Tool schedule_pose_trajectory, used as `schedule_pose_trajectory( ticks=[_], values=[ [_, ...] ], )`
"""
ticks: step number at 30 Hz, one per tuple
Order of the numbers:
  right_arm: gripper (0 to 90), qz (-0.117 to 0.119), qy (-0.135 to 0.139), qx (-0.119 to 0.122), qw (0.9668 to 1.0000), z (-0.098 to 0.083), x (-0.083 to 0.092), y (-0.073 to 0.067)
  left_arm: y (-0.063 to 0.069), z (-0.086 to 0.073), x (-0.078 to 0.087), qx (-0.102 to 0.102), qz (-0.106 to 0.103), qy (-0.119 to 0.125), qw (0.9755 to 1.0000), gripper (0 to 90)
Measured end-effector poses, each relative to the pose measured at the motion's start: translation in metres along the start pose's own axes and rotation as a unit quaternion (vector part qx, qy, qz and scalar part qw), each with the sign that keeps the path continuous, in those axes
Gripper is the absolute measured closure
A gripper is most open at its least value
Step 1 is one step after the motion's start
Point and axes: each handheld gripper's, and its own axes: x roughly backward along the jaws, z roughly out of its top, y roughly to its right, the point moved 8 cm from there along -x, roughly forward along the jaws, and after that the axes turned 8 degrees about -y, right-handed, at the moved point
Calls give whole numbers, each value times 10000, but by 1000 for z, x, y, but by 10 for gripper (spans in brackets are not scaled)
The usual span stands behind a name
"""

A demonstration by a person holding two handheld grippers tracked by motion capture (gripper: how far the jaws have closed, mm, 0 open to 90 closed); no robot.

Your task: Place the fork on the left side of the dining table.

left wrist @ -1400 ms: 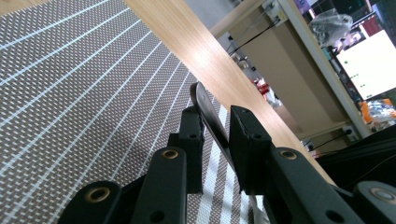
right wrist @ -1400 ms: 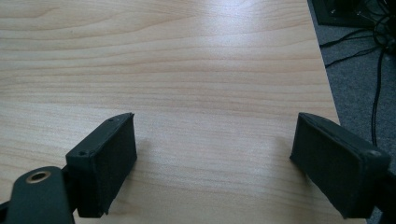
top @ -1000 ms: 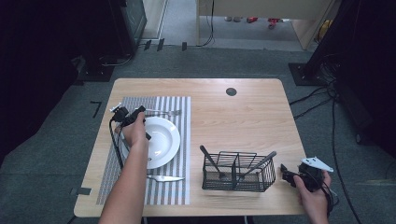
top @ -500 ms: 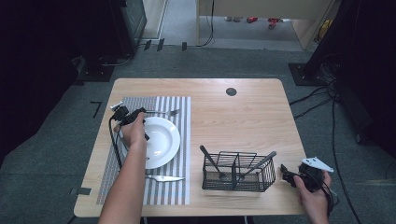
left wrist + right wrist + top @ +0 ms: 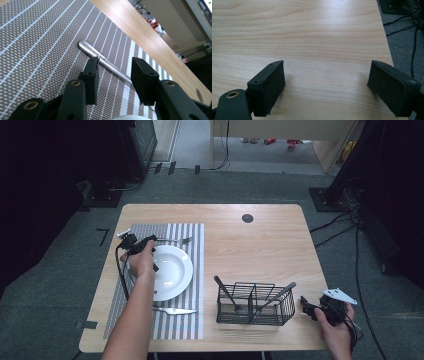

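My left gripper (image 5: 113,72) had just been opening, its jaws straddling but not pinching the fork (image 5: 105,62) lying on the mat (image 5: 37,50) at centre frame. With fork and knife (image 5: 172,310) laid by the plate (image 5: 172,270), the basket (image 5: 255,304) utensils remained; my right gripper (image 5: 325,85) gaped over bare table (image 5: 312,30).

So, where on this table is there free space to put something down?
Bare wood lies between the striped placemat and the table's right edge, behind the wire caddy. The placemat is crowded: plate, fork, knife, left gripper. The right gripper occupies the corner beside the caddy.
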Motion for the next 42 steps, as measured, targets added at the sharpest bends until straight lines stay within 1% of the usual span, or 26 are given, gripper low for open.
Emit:
schedule_pose_trajectory(
  ticks=[1,2,5,6,7,9,10,11,13,14,16,18,20,23,24,25,26,27,28,30,32,34,35,39,40,42],
  values=[
    [140,0,2,-8,10000,0,0,0,2,0,1,-22,-79,24,10000,597],
    [140,0,-1,-1,10000,0,0,0,4,1,2,-92,-204,75,9997,603],
    [140,0,0,0,10000,0,0,0,7,3,8,-355,-284,254,9986,616],
    [140,2,-4,-5,10000,0,0,0,9,4,12,-323,-399,304,9982,616],
    [140,-1,0,1,10000,0,0,0,10,5,15,-299,-447,346,9980,609],
    [140,2,-4,-5,10000,0,0,0,12,9,22,-428,-446,515,9968,616],
    [139,1,-4,-5,10000,0,0,0,15,10,25,-548,-487,586,9956,624],
    [140,-1,-1,1,10000,0,0,0,16,10,27,-636,-514,554,9951,628],
    [140,0,-1,0,10000,0,0,0,16,9,31,-818,-411,512,9945,606],
    [139,-1,0,1,10000,0,0,0,16,8,32,-917,-360,476,9940,568],
    [140,-1,0,1,10000,0,0,0,15,6,34,-1037,-286,323,9937,492],
    [139,0,-1,0,10000,0,0,0,12,2,38,-1174,-101,146,9929,408],
    [139,1,-4,-6,10000,0,0,0,11,1,43,-1245,-7,113,9922,373],
    [140,1,-4,-5,10000,0,0,0,14,-1,48,-1369,-78,55,9905,354],
    [140,1,-4,-6,10000,0,0,0,16,-2,51,-1448,-169,55,9893,341],
    [139,-2,-1,1,10000,0,0,0,18,-3,54,-1566,-230,60,9874,326],
    [139,1,-4,-5,10000,0,0,0,20,-5,57,-1743,-265,42,9843,304],
    [139,-1,-1,2,10000,0,0,0,21,-6,59,-1856,-271,34,9822,290],
    [140,1,-5,-5,10000,0,0,0,23,-10,62,-2058,-297,-26,9781,283],
    [139,1,-4,-5,10000,0,0,0,25,-14,66,-2266,-329,-57,9734,259],
    [139,-1,-1,0,10000,0,0,0,27,-18,72,-2413,-406,-54,9696,235],
    [139,3,0,4,10000,0,0,0,27,-20,77,-2526,-423,-25,9666,222],
    [139,-2,-1,0,10000,0,0,0,27,-22,80,-2610,-379,-10,9646,221],
    [139,1,-4,-5,10000,0,0,0,27,-27,89,-2701,-442,-4,9618,220],
    [139,2,-4,-3,10000,0,0,0,27,-29,92,-2769,-427,4,9600,220],
    [139,1,3,8,10000,0,0,0,28,-32,98,-2830,-478,20,9579,220]
  ],
)
